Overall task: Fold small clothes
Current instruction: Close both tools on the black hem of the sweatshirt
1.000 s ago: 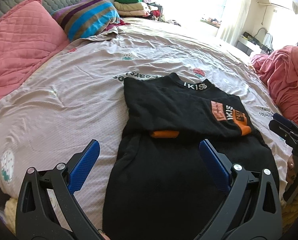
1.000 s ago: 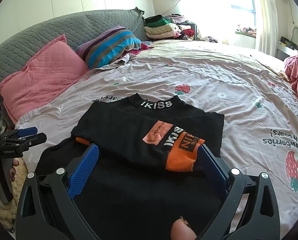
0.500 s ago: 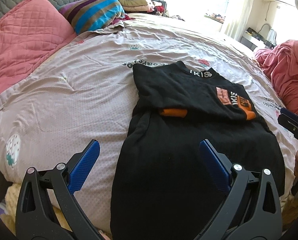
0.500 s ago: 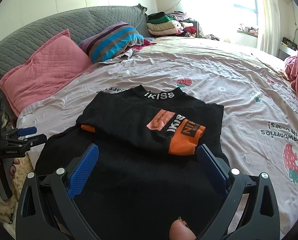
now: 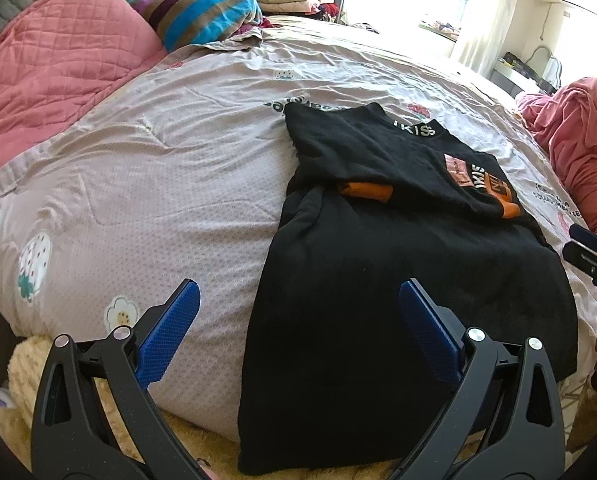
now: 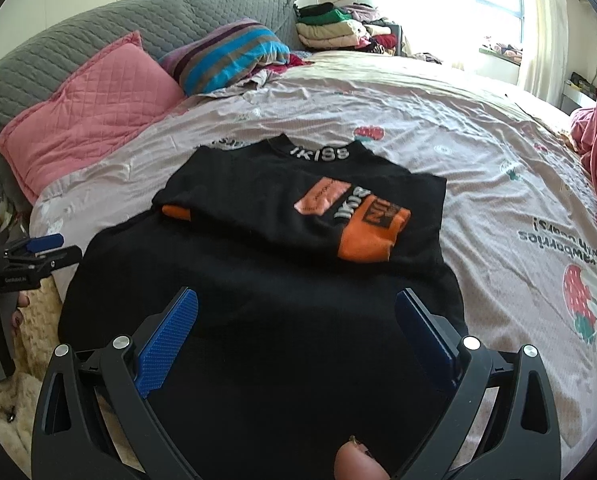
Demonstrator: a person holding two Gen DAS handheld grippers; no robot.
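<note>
A: Item one, garment?
B: One black sweatshirt (image 6: 258, 300), lay flat on the bed (image 6: 438, 112), collar at 12 o'clock, hem at 6 o'clock hanging over the bed's near edge. Both sleeves were folded across the chest; orange cuffs (image 6: 370, 240) showed at 3 o'clock and 9 o'clock of the fold.

A: Item two, left gripper (image 5: 298, 332)?
B: Jaws stood wide apart, empty, above the hem's left corner. Blue pads (image 5: 166, 340) touched nothing.

A: Item three, right gripper (image 6: 296, 332)?
B: Jaws likewise spread wide, holding nothing, over the lower body of the sweatshirt. A fingertip (image 6: 356, 462) showed at 6 o'clock.

A: Surroundings?
B: Pink pillow (image 6: 90, 108) at 10 o'clock, striped pillow (image 6: 226, 56) at 11 o'clock, stacked clothes (image 6: 334, 28) at 12 o'clock, pink blanket (image 5: 578, 140) at 3 o'clock in the left view.
</note>
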